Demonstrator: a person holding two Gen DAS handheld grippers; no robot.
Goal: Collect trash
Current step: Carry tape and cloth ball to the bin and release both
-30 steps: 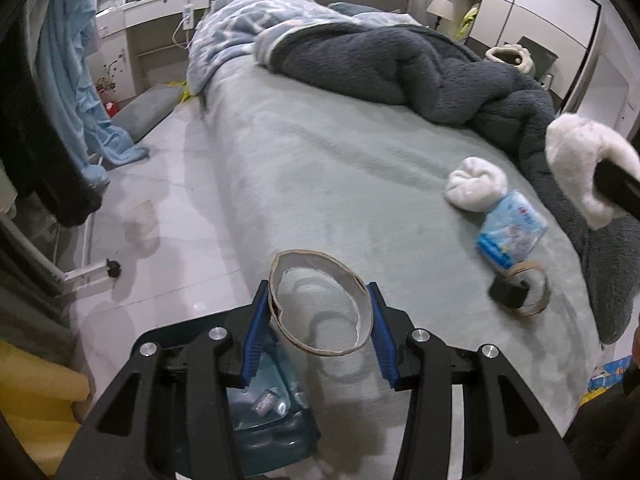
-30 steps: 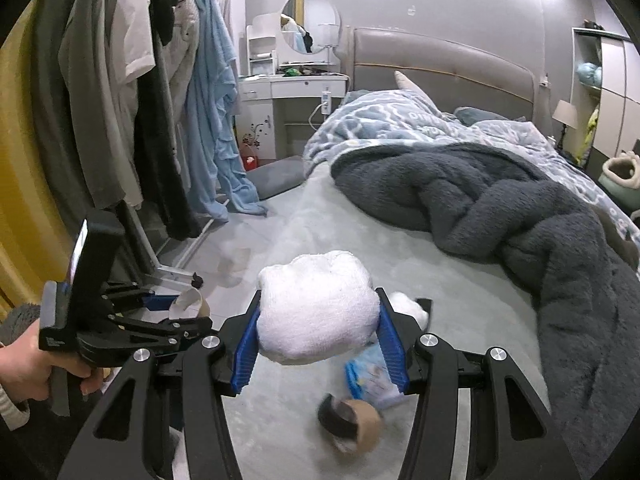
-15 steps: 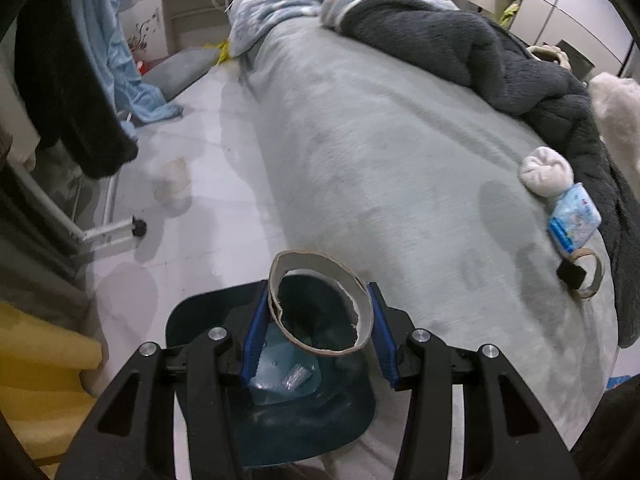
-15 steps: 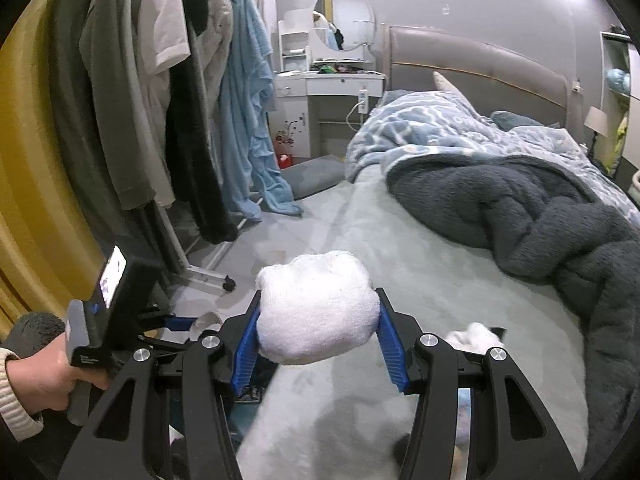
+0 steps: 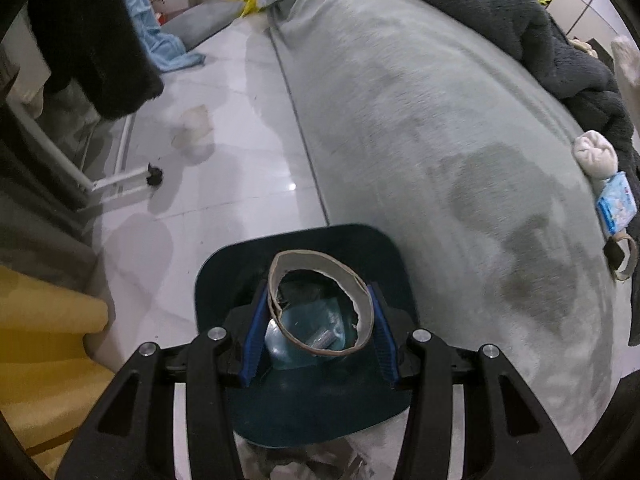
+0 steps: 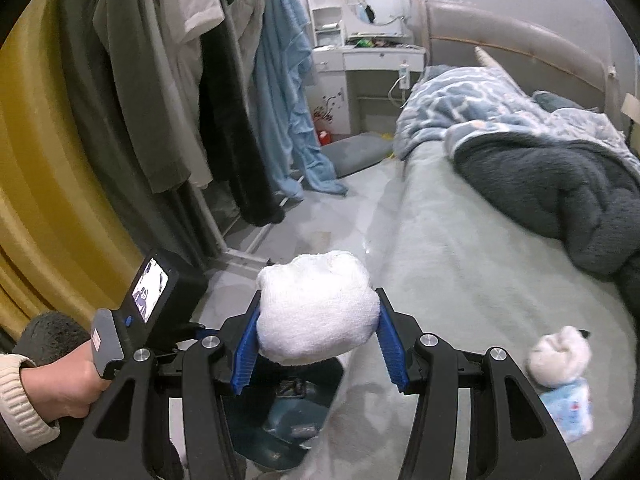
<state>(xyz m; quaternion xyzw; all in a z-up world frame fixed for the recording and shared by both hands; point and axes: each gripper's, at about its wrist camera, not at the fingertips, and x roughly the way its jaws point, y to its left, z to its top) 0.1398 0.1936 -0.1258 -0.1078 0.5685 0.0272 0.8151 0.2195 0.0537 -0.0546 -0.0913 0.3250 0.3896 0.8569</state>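
Observation:
My left gripper is shut on an empty cardboard tape ring and holds it over the open dark blue trash bin on the floor beside the bed. My right gripper is shut on a white balled-up cloth and holds it above the same bin. On the grey bed lie another white wad, a blue tissue pack and a tape roll; the wad and pack also show in the right wrist view.
A dark fleece blanket and a blue quilt cover the far part of the bed. A clothes rack with hanging garments stands left, its wheeled foot on the tiled floor. A yellow curtain hangs at the far left.
Both grippers have swung left from above the bed to above the trash bin, each keeping its hold. The bin now lies right under the tape ring.

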